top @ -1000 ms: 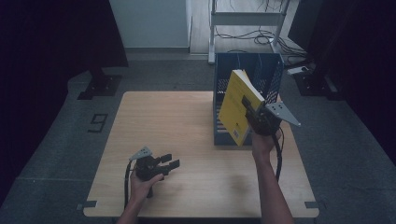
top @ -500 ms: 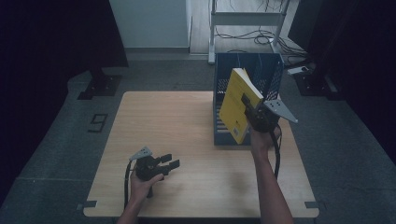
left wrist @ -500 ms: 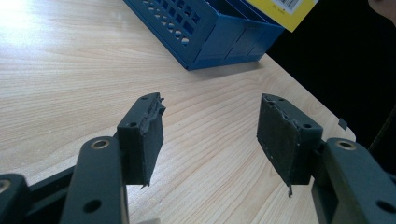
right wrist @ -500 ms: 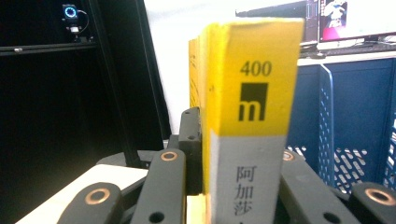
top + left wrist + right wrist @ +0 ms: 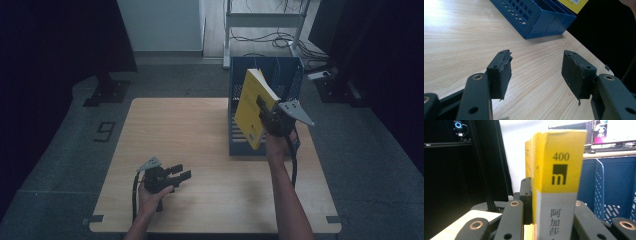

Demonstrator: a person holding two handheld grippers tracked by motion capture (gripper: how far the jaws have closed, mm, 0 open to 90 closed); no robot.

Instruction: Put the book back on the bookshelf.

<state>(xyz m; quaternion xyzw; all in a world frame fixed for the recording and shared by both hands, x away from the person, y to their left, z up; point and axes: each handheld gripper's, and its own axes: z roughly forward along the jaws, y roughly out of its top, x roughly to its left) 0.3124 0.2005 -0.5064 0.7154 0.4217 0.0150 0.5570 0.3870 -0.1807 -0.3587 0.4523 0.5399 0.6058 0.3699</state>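
Above the blue perforated plastic file rack (image 5: 239,140) at the wooden table's (image 5: 200,150) right side, right gripper (image 5: 267,117) pinches a thick yellow paperback book (image 5: 250,107), tilted, in the air. Left gripper (image 5: 179,172) rests near the front edge, jaws spread, nothing between.

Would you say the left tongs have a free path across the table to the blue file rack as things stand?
Probably yes: the left tongs stand open with bare table up to the blue file rack; whether the arm stretches that far is unclear.
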